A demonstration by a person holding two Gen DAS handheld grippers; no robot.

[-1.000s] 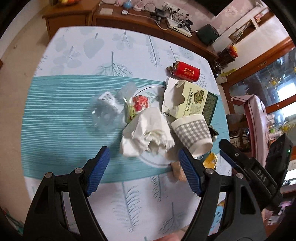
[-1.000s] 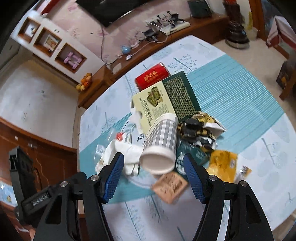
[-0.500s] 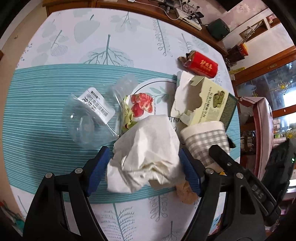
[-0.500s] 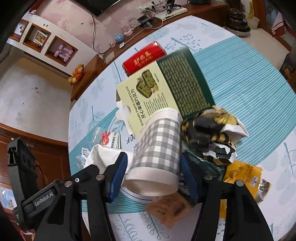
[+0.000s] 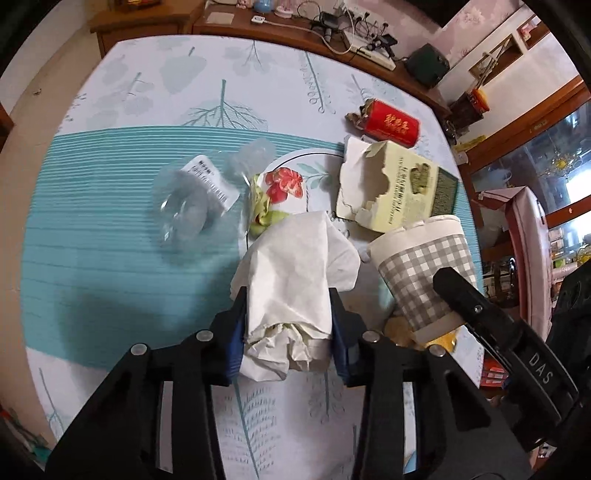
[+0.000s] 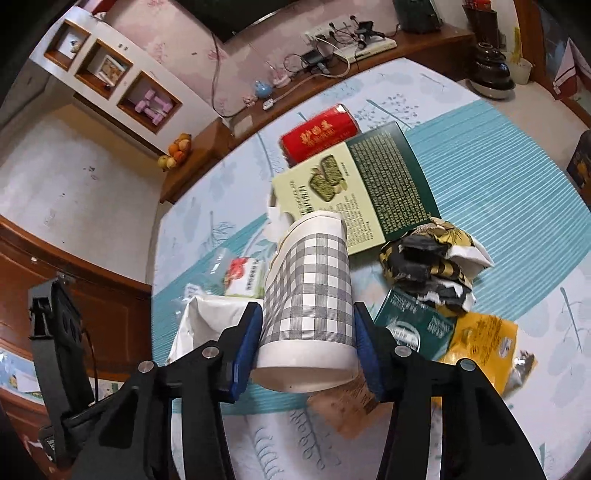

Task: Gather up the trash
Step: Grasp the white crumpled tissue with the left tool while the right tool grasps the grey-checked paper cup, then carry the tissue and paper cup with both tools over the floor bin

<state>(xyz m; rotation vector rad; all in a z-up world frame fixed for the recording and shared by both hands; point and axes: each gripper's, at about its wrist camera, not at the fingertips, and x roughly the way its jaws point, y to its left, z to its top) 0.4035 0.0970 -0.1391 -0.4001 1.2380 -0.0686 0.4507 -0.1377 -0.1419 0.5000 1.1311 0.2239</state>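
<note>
My left gripper is shut on a crumpled white tissue that lies over the edge of a white plate. My right gripper is shut on a grey checked paper cup lying on its side; the cup also shows in the left wrist view. Other trash lies around: a torn green biscuit box, a red packet, a clear plastic wrapper, a small flowered packet, a crumpled black-and-gold wrapper, a dark green sachet, a yellow sachet.
The table has a leaf-print cloth with a teal striped band. A wooden sideboard with cables and a power strip runs along the far edge. A brown paper scrap lies under the cup.
Both grippers moved forward and closed. The left one closed on the tissue, the right one on the checked cup.
</note>
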